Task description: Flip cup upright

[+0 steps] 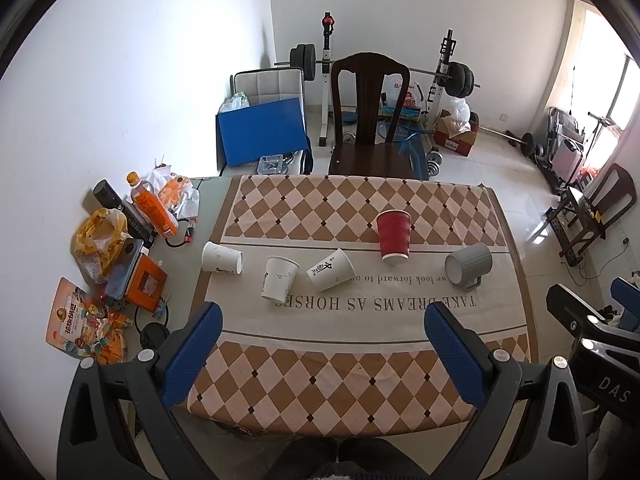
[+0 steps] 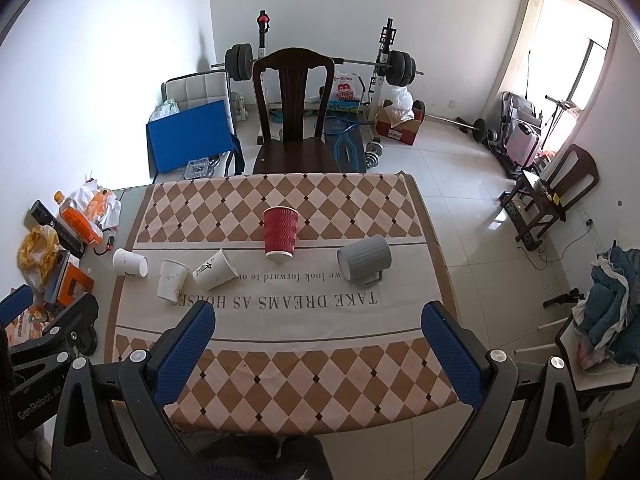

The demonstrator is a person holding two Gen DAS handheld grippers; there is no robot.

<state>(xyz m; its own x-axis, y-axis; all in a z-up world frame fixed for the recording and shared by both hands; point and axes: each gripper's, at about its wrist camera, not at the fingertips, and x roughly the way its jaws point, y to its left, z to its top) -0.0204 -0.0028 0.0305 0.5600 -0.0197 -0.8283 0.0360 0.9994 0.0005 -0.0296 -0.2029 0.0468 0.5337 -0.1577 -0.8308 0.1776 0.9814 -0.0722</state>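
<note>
Several cups lie in a row across the checkered tablecloth point(image 1: 320, 376). A red ribbed paper cup point(image 1: 393, 237) point(image 2: 281, 232) stands upside down. A grey ribbed mug point(image 1: 468, 265) point(image 2: 364, 262) lies on its side at the right. Three white paper cups point(image 1: 222, 258) point(image 1: 279, 278) point(image 1: 330, 270) lie on their sides at the left, also in the right wrist view point(image 2: 130, 263) point(image 2: 173, 279) point(image 2: 214, 269). My left gripper point(image 1: 324, 332) and right gripper point(image 2: 320, 332) are both open and empty, held above the table's near edge, well short of the cups.
Snack bags, an orange bottle point(image 1: 152, 206) and boxes crowd the table's left side. A dark wooden chair point(image 1: 370, 120) stands behind the far edge, with weights and a blue board point(image 1: 262, 130) beyond. The other gripper shows at the right edge point(image 1: 592, 336).
</note>
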